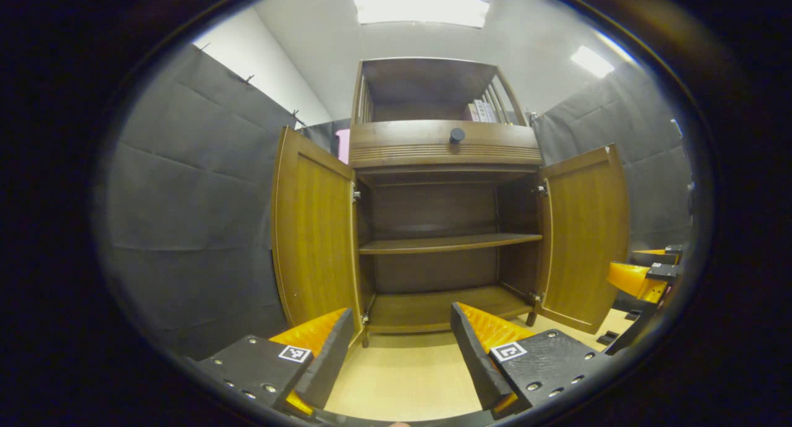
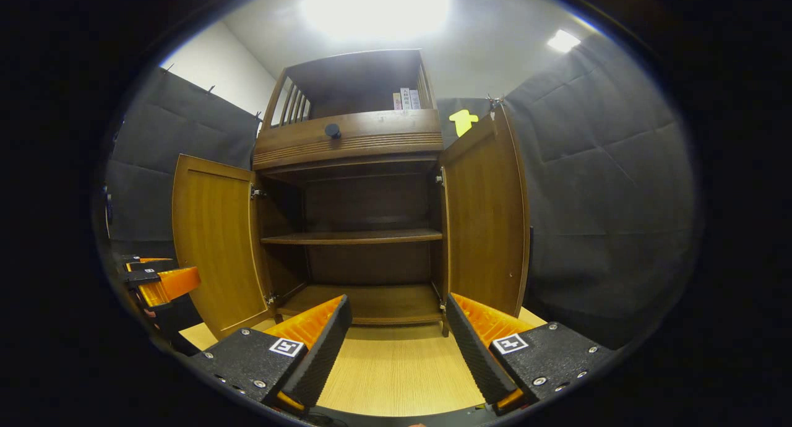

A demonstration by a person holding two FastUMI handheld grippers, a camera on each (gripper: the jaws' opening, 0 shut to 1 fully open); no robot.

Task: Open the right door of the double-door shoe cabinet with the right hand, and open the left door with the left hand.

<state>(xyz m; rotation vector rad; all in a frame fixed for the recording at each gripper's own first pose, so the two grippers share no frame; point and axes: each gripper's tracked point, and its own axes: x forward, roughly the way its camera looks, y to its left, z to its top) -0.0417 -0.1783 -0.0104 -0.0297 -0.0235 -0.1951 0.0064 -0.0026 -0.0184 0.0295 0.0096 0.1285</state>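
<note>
Spread fingers of the left gripper [image 1: 401,346] frame the bottom of the left gripper view, jaws apart and holding nothing, above a pale wooden floor [image 1: 402,377]. Beyond them, at centre frame, stands the double-door shoe cabinet [image 1: 442,148], both doors swung wide: the left door [image 1: 312,241] at centre left and the right door [image 1: 585,235] at centre right, baring a bare middle shelf [image 1: 445,243] and the cabinet's bottom board. A round dark knob [image 1: 456,135] sits on the drawer front above.

At the bottom of the right gripper view the right gripper [image 2: 399,343] is likewise released and empty, clear of the doors, with the right door [image 2: 486,223] just right of centre and the left door [image 2: 213,247] at centre left. The other gripper shows at the far left edge there.

By appearance both doors are already open, so the task looks finished. Each door reads as a stiff, fairly light wooden panel on side hinges, smooth-faced and slippery to pinch; its free vertical edge is the likeliest place to take hold, as no door handle is visible from here.
</note>
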